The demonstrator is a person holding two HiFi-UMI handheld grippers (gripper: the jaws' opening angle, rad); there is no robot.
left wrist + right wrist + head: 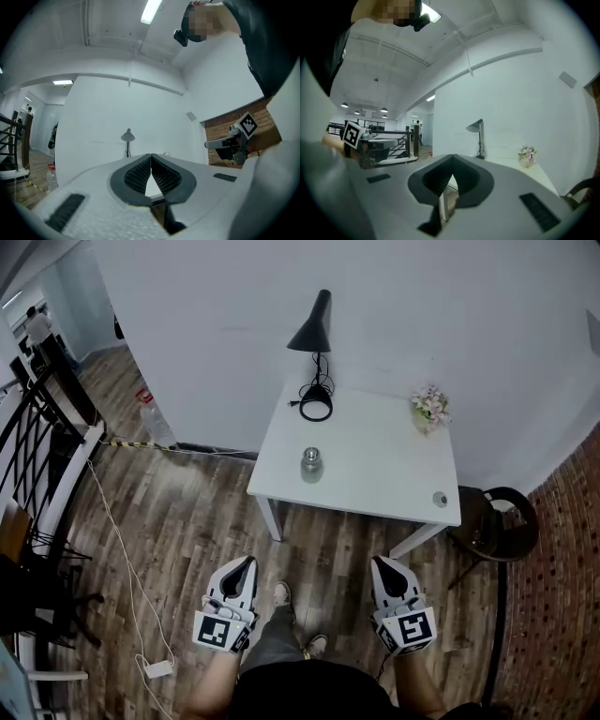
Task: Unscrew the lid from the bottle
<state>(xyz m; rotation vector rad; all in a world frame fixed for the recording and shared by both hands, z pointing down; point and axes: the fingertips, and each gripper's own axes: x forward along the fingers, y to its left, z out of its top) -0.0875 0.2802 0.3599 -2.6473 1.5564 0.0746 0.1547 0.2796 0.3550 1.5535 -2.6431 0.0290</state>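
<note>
– Wood-plank floor (187,521) in mixed browns runs through the room, with a smooth white wall (206,315) behind and rough brick (562,568) on the right. What is the desk like?

– The desk (375,479) is a plain white rectangle with a matt top.

– Where is the bottle?

– The bottle (311,467) stands upright near the desk's near-left corner, a little in from the left edge. It is a short cylinder, grey and metallic-looking, and its lid (311,454) sits on top. What it holds I cannot tell.

– What else is on the desk?

– A black lamp (314,324) with a cone shade on a thin stem stands at the far-left corner, its cord (316,407) coiled in a ring at the foot. A small pale pot (427,422) at the far-right corner holds pink and white flowers (431,401). A round grey thing (440,499) lies by the near-right corner, too small to name.

– And the grippers?

– Both have white, grainy shells with dark ribbed pads (137,177). The left gripper (151,157) has its jaws pressed together at the tips, with nothing between them. The right gripper (451,161) is closed the same way and is also empty. Both hover over the floor short of the desk's near edge, well apart from the bottle.

– Anything beside the desk?

– A round dark chair (497,521) stands just off the right edge. A clear plastic water bottle (155,418) stands on the floor by the wall, well left of the desk.
</note>
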